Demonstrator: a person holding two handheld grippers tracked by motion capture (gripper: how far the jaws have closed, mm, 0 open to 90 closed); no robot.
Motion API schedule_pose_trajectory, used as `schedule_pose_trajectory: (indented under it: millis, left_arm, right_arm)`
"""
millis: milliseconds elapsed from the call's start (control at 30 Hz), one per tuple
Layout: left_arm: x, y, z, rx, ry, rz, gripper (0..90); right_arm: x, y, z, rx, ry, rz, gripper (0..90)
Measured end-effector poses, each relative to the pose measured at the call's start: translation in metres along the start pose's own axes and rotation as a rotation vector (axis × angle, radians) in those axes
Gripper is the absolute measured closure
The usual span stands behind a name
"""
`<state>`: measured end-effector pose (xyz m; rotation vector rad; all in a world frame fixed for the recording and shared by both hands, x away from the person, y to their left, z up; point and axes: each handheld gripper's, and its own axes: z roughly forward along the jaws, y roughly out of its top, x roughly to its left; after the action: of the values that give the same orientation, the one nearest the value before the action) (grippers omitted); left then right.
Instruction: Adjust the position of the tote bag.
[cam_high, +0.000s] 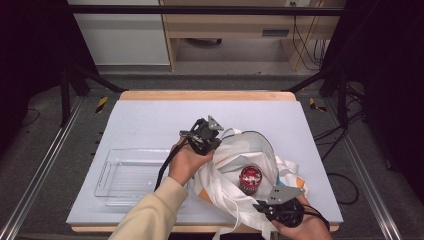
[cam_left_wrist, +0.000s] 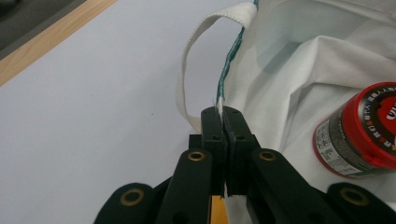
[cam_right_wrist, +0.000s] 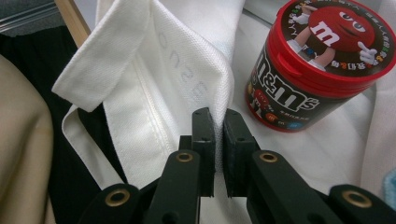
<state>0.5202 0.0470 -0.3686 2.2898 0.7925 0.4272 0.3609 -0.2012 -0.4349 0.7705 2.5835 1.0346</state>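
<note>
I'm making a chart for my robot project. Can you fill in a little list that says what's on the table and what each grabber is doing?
Work in hand: holding a white cloth bag open by its rim
Left gripper: shut on the bag's rim, by a handle loop
Right gripper: shut on the bag's near edge
Inside the bag: a candy tub with a red lid, standing upright
Also on the table: a clear plastic tray, left of the bag, apart from it
</note>
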Motion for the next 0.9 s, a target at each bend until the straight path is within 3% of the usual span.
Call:
schedule_pose_trajectory:
  millis: [467, 633, 900]
  left_arm:
    - [0.013, -0.015, 0.016, 0.061, 0.004, -0.040, 88.7]
    - [0.016, -0.018, 0.021, 0.100, 0.012, -0.035, 88.7]
    - [0.009, -0.018, 0.022, 0.112, 0.042, 0.002, 88.7]
  right_arm:
    - [0.003, -0.010, 0.004, -0.010, 0.006, 0.005, 86.0]
    - [0.004, -0.012, 0.005, -0.007, 0.010, 0.002, 86.0]
    - [0.003, -0.013, 0.006, -0.008, 0.010, 0.003, 86.0]
